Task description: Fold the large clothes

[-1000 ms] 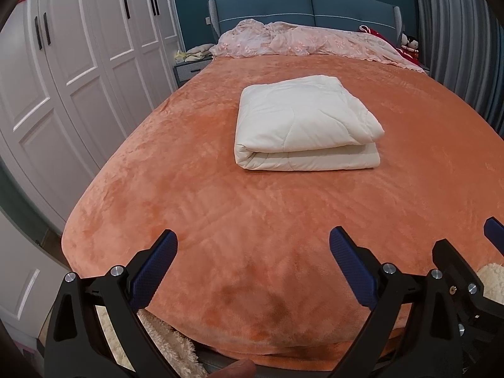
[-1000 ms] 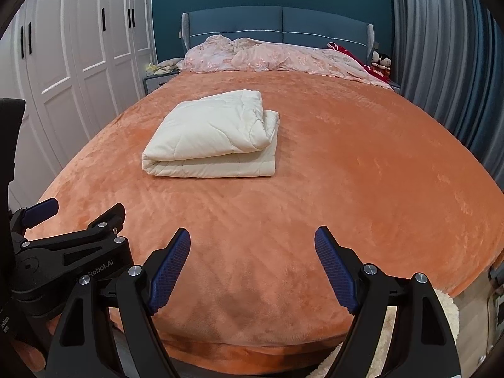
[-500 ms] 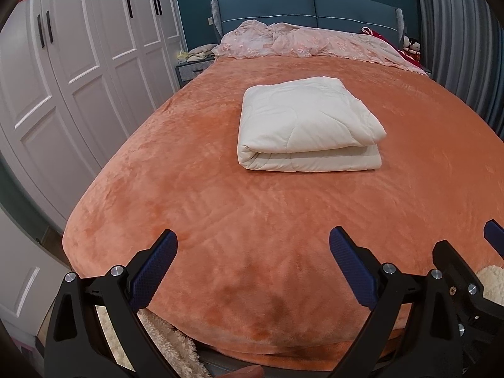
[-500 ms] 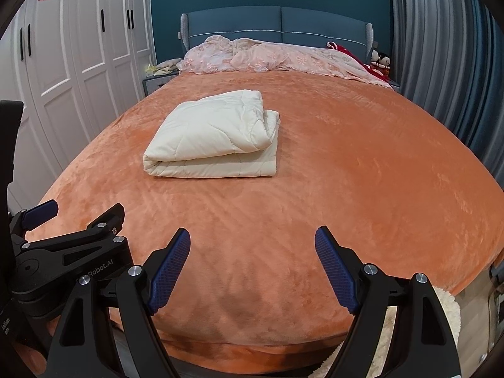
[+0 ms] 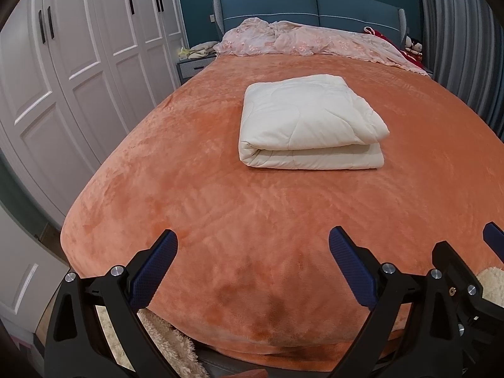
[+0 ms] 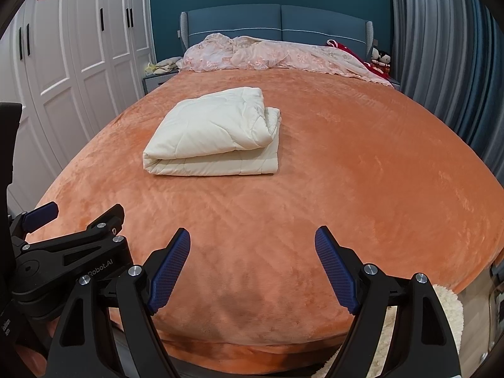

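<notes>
the left gripper point(image 5: 252, 249) is hovering over the foot end of the bed point(image 5: 220, 220), tilting downward so that it is looking along the orange bedspread toward the headboard point(image 5: 312, 6). its jaws are standing spread wide, with only bare orange plush showing between the blue pads point(image 5: 154, 271) and nothing pinched. the right gripper point(image 6: 252, 245) is hanging just beside it at the same downward slant, also over the foot of the bed, and its jaws are likewise spread wide and gripping nothing. in the right wrist view the black frame of the left gripper is showing at the lower left edge; in the left wrist view part of the right gripper is poking in at the lower right edge, so the two are sitting side by side and close together, neither one touching the bedspread as far as the views are showing.

the cream quilt point(image 5: 308, 126) is lying folded into a thick rectangular bundle near the middle of the bed, well apart from both grippers, with its rounded fold facing the foot end and its upper layer sitting slightly askew on the lower one. a crumpled pink floral cover point(image 6: 271, 53) is lying across the head of the bed below the headboard. white wardrobe doors point(image 5: 78, 47) with red paper cuts on top are running along the left side, a grey curtain point(image 6: 441, 47) is hanging on the right, and a fluffy pale rug point(image 5: 170, 340) is peeking out on the floor below the bed's foot
</notes>
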A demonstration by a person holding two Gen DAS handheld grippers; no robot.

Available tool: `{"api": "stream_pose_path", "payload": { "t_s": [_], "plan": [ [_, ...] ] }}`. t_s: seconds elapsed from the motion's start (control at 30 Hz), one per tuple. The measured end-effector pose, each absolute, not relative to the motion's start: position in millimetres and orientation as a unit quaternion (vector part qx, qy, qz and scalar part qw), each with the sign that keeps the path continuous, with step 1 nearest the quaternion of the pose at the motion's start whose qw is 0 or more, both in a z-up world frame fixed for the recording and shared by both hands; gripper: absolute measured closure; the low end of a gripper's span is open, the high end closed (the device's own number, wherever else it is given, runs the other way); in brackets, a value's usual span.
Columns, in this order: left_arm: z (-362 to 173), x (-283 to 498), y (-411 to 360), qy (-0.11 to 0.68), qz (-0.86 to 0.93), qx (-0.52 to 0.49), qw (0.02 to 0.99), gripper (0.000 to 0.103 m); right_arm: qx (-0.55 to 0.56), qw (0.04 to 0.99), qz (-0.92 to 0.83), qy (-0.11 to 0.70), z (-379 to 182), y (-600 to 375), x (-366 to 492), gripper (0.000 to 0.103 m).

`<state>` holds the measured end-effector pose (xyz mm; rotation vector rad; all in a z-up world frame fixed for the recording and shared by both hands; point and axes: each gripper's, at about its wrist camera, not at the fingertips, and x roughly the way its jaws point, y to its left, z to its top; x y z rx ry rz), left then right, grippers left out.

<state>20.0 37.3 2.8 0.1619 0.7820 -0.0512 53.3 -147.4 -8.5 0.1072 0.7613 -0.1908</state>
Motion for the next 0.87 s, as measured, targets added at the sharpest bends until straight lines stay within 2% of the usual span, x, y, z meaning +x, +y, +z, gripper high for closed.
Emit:
{"api": "stream_pose_path", "payload": {
  "t_s": [0.87],
  "plan": [
    [-5.7,27.8,37.6,0.385,-0.028,0.083,0.919,0.018,0.054,0.918,-0.102,0.379,-16.8,-138.9,59.3,0.024]
  ]
}}
